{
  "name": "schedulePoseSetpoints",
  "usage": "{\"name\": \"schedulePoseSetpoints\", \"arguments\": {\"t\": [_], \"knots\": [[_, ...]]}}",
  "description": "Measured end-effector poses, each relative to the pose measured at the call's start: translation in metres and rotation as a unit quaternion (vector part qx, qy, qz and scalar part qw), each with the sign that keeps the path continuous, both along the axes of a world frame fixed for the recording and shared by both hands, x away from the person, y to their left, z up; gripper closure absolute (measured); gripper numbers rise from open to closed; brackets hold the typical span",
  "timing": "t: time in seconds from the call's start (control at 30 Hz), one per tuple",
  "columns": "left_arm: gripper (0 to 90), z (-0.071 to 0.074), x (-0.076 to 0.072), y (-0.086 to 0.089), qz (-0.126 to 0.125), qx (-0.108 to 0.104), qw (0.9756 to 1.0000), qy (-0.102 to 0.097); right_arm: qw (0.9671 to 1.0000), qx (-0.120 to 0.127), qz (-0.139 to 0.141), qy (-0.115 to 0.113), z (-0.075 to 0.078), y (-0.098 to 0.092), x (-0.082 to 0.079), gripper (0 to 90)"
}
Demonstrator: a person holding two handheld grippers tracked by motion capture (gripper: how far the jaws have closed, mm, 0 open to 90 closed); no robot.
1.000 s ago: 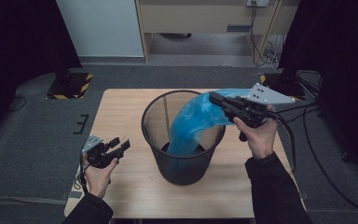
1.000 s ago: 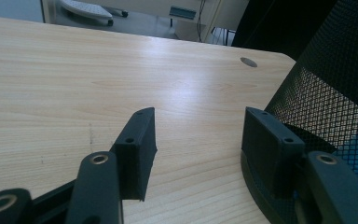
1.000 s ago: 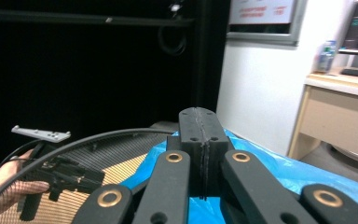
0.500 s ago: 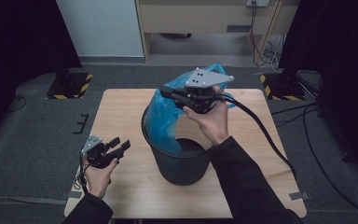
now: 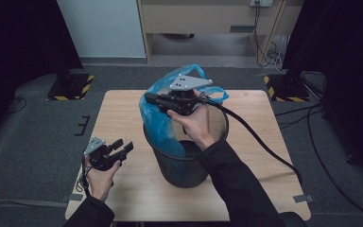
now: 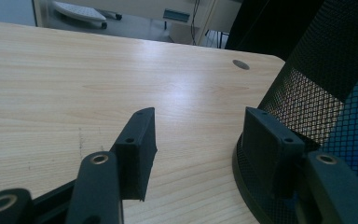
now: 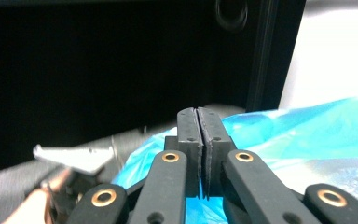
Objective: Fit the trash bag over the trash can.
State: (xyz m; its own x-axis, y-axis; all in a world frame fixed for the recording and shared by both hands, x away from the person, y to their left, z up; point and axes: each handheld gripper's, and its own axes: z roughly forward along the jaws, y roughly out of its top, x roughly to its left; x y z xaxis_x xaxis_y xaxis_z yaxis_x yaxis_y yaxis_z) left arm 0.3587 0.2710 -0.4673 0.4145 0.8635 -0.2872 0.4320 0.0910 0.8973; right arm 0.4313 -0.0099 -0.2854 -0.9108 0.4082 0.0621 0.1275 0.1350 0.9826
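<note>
The blue bag (image 5: 163, 120) has been carried leftward across the mesh bin (image 5: 184, 161) since the earlier frames and is now draped over its far-left rim. Its pinched edge is hidden between the closed jaws of the right hand-held gripper (image 5: 150, 98), apparently clamped there. That forearm is stretched over the bin. The left hand-held gripper (image 5: 122, 146) is held half open, empty, low over the bench (image 5: 264, 142).

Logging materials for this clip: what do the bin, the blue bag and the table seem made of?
Bin: black mesh, likely metal; fine grid of holes lets blue show through. Blue bag: thin glossy plastic film, crinkled and translucent. Table: light wood or wood-look laminate, visible grain, soft sheen.
</note>
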Motion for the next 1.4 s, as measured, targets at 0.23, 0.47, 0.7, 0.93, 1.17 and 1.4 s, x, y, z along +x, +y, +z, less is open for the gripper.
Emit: {"name": "schedulePoseSetpoints", "arguments": {"t": [0.23,0.47,0.7,0.93,1.17,1.4], "knots": [[44.4,0.0,0.0,0.0,0.001,0.0,1.0,0.001,0.9992,-0.029,0.008,0.028,-0.008,0.007,0.003,87.1],[44.5,0.0,0.0,0.0,-0.001,0.0,1.0,0.0,0.9967,-0.063,0.021,0.047,-0.016,0.012,0.006,79.6],[45.0,0.0,0.0,0.0,-0.001,-0.003,1.0,-0.002,0.996,-0.076,0.025,0.042,-0.018,0.015,0.005,67.7],[44.9,0.002,-0.001,0.003,0.004,-0.008,0.9999,-0.006,0.9997,-0.01,0.021,-0.002,0.003,0.012,-0.007,51.9],[45.0,0.003,-0.002,0.004,0.009,-0.011,0.9999,-0.009,0.9966,0.054,-0.024,-0.058,0.035,-0.017,-0.013,40.0],[45.0,0.003,-0.002,0.006,0.013,-0.013,0.9998,-0.01,0.9897,0.055,-0.108,-0.076,0.043,-0.06,-0.008,30.0]]}}
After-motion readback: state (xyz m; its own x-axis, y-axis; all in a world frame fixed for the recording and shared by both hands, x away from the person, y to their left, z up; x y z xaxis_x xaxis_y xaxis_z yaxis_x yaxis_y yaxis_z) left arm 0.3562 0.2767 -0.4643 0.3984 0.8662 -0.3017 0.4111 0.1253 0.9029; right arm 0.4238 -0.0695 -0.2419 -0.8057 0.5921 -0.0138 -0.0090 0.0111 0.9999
